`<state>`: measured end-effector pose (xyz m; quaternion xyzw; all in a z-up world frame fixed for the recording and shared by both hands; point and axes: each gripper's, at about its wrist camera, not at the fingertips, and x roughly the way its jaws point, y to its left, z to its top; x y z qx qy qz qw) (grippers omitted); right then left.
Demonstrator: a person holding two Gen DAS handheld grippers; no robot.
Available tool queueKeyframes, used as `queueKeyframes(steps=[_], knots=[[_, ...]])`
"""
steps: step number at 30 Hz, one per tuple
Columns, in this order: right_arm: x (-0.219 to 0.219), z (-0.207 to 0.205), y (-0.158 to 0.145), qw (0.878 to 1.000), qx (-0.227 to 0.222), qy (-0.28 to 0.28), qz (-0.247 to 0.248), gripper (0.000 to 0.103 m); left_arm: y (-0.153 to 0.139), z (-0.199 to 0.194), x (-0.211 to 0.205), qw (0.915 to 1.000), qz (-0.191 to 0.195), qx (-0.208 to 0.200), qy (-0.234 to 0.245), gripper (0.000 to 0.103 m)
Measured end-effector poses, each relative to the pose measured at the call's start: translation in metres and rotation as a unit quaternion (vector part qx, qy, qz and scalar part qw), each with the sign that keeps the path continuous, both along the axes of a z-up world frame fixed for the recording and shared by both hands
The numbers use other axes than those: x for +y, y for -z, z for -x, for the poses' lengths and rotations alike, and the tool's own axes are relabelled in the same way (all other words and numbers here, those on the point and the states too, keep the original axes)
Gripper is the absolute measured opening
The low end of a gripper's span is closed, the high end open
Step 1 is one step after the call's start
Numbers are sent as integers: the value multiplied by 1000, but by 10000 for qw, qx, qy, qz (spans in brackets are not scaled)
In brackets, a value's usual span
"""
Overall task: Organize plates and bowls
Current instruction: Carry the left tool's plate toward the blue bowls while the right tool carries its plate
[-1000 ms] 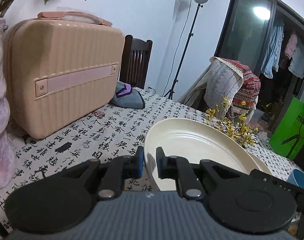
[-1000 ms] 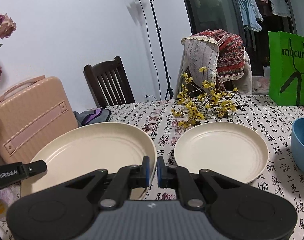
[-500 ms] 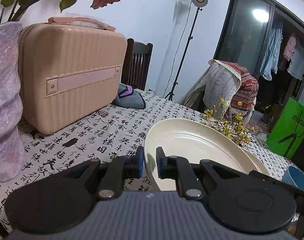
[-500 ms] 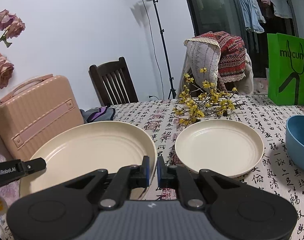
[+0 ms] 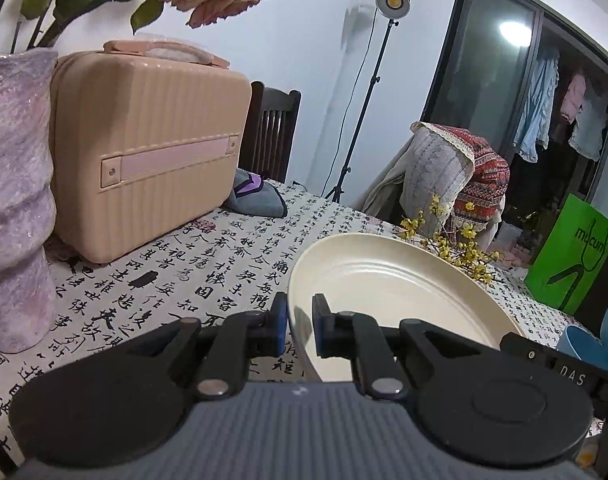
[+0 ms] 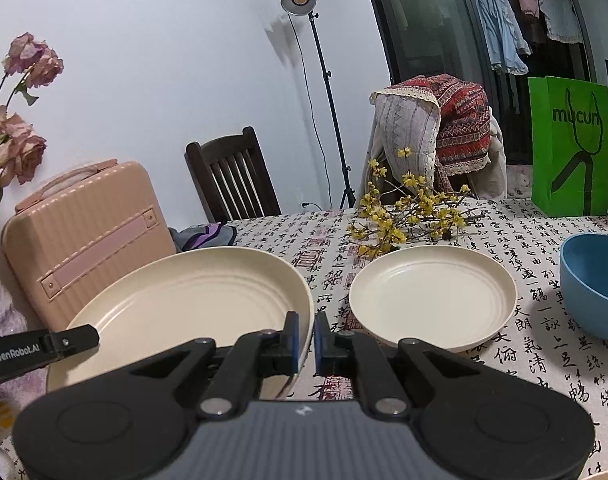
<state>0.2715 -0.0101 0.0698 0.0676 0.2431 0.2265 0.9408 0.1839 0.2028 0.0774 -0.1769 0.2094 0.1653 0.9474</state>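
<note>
A large cream plate (image 5: 388, 292) is held off the table by both grippers. My left gripper (image 5: 299, 330) is shut on its left rim. My right gripper (image 6: 306, 338) is shut on its right rim, where the same large plate (image 6: 184, 304) fills the left of the view. A smaller cream plate (image 6: 432, 294) lies flat on the tablecloth to the right of it. A blue bowl (image 6: 596, 280) stands at the right edge, also seen in the left wrist view (image 5: 596, 340).
A pink hard case (image 5: 144, 152) and a purple vase (image 5: 12, 200) with roses stand at the left. Yellow flower twigs (image 6: 408, 212) lie behind the plates. A green bag (image 6: 570, 144), chairs and a lamp stand are beyond the table.
Both grippers have risen with the large plate, which sits higher above the table. The case, vase and small plate have dropped lower in view.
</note>
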Motion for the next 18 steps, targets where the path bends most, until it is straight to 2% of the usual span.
queueKeyframes(steps=[18], knots=[[-25,24,-4,9998,-95,48,-184,7,-6,23,-16,9999,17,-153,73,13]])
